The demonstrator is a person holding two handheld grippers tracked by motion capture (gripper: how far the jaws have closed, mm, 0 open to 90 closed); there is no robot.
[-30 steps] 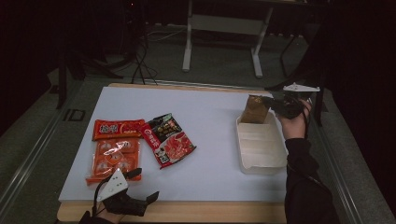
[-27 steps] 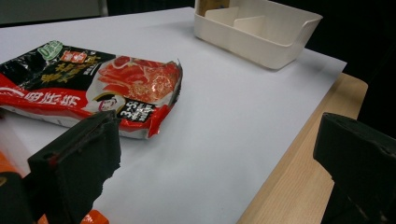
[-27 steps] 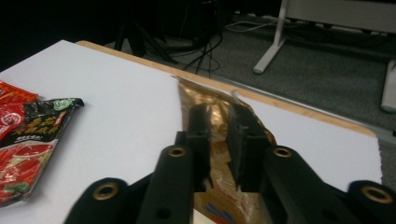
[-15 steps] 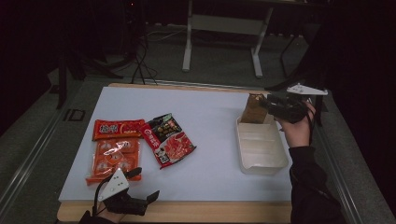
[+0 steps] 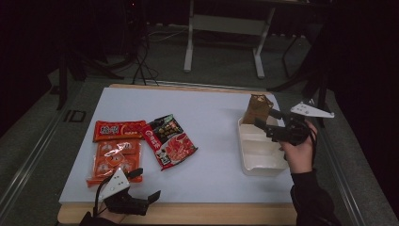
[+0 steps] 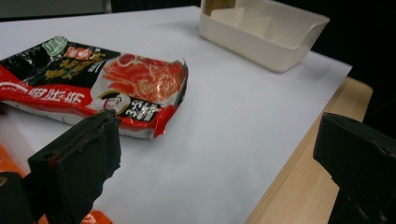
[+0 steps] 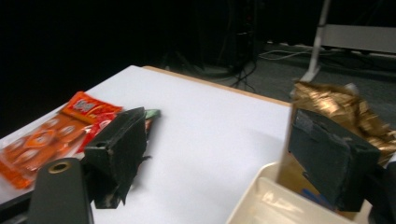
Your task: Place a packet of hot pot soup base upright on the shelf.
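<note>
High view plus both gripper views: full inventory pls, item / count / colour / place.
white sheet: 1, white, covers the wooden tabletop
orange snack pack: 1, orange and red, left side of the sheet
red-black snack pack: 1, red, black and white, right beside the orange pack
tray: 1, cream, right side of the sheet
gold packet: 1, gold-brown, upright at the tray's far end
metal stand: 1, pale grey, on the floor beyond the table
left gripper: 1, black, open, near table edge by the orange pack
right gripper: 1, black, open, above the tray next to the gold packet
</note>
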